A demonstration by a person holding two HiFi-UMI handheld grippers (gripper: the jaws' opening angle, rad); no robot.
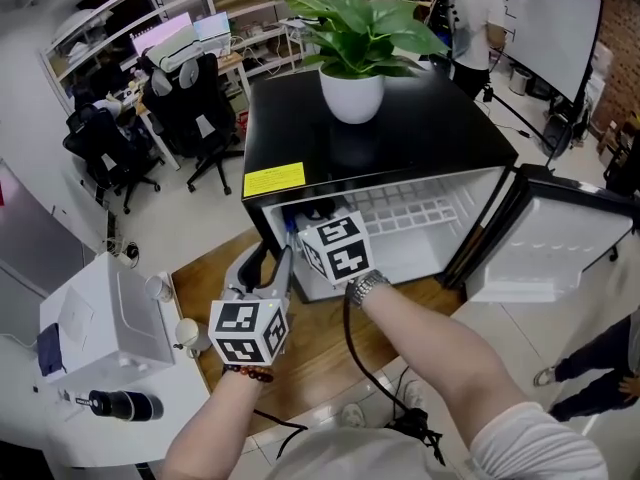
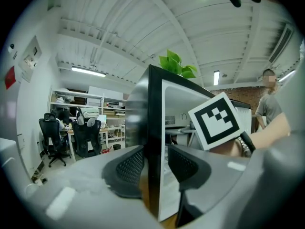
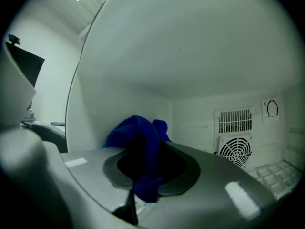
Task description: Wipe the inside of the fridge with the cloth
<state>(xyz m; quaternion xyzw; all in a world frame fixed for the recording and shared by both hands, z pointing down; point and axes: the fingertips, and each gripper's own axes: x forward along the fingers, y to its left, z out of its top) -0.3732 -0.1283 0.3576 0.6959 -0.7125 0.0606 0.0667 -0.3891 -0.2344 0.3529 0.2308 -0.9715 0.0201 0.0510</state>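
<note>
One blue cloth (image 3: 141, 140), pinched between right tongs (image 3: 149, 165), inside fridge (image 3: 200, 56)

left hand-held gripper (image 2: 155, 168): smooth grey shell with two broad, rounded jaws; each jaw is lined with black pads (image 2: 129, 167) of fine dimpled mesh.
right hand-held gripper (image 3: 147, 168): the same glossy grey shell, with a dark lining inside the jaws.
marker cubes: one white cube printed with black square patterns on each gripper, left (image 1: 248, 330) and right (image 1: 336, 249).
cable (image 1: 352, 346): thin and black, running from the right gripper back to a black bundle near the body.
bracelet (image 1: 248, 373): dark round beads on the left wrist.
watch (image 1: 367, 288): silver with a metal-link band, on the right wrist.
sleeve (image 1: 535, 438): short and pale grey-white, on the right arm.
shirt (image 1: 370, 460): pale, at the near edge.
</note>
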